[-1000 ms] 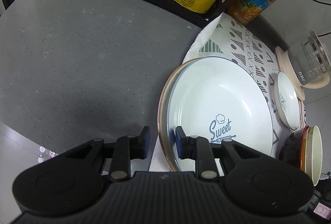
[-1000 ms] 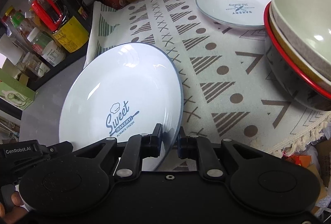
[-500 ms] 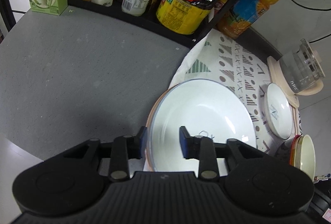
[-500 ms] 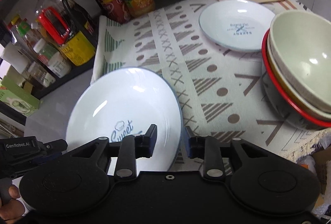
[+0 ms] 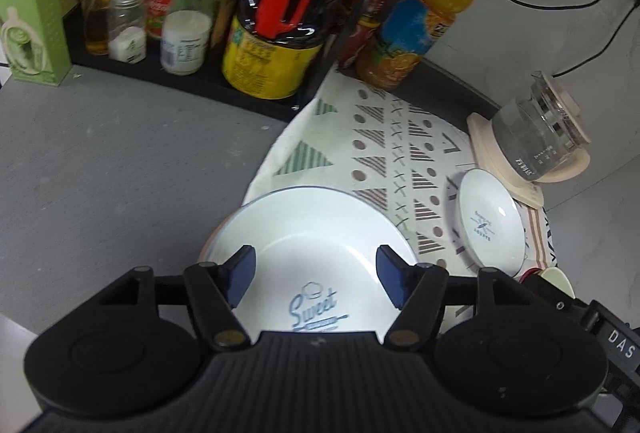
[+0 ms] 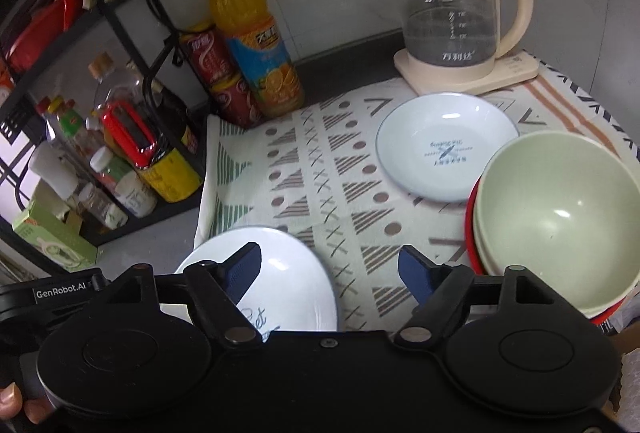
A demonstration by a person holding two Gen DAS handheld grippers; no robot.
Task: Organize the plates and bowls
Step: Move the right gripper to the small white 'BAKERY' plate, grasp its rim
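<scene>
Both grippers, left gripper [image 5: 316, 279] and right gripper [image 6: 330, 271], have just been opening and hang spread above the big plate [image 5: 308, 233], nothing pinched. That plate sits on another at the cloth's [image 6: 320, 169] edge, so a careless bump could slide it toward the counter. Reaching for the small plate [image 6: 446, 145], a finger may clip the stacked bowls [image 6: 556, 217] or kettle [image 6: 452, 21].

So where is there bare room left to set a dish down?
Free: the gray counter left of the big plate, and cloth between big plate, small plate and bottles. Crowded: the right edge, with stacked bowls and kettle.
</scene>
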